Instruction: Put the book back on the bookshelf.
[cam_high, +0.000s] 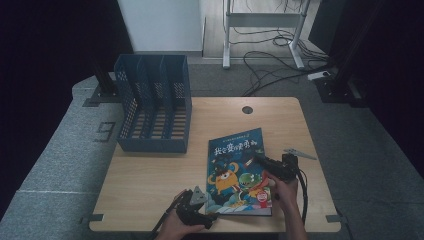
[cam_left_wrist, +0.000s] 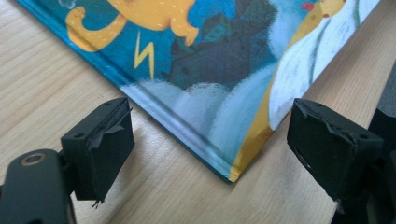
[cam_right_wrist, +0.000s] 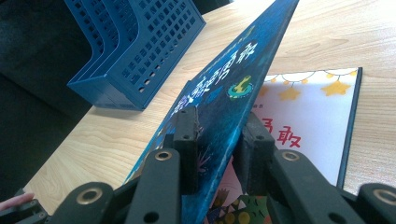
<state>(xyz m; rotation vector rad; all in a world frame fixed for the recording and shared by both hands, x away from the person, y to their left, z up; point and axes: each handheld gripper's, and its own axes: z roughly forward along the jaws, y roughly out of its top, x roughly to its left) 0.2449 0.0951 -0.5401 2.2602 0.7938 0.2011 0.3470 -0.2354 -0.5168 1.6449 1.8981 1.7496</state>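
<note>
A children's picture book (cam_high: 239, 170) with a blue cartoon cover lies on the wooden table (cam_high: 150, 175) near its front edge. My right gripper (cam_high: 270, 167) is at the book's right edge, shut on the front cover. In the right gripper view (cam_right_wrist: 219, 135) the pads pinch that blue cover (cam_right_wrist: 233, 70), which is lifted at a slant above a white inner page (cam_right_wrist: 308, 112) with stars and red characters. My left gripper (cam_high: 210, 216) stands open at the book's lower left corner (cam_left_wrist: 231, 175). Its jaws are wide apart on either side of the corner (cam_left_wrist: 210, 135), not touching it.
A blue mesh file rack (cam_high: 155, 105) with several slots stands at the table's back left, also seen in the right gripper view (cam_right_wrist: 135, 46). A round cable hole (cam_high: 247, 109) sits at the back middle. Cables and a desk frame (cam_high: 265, 30) lie on the floor beyond.
</note>
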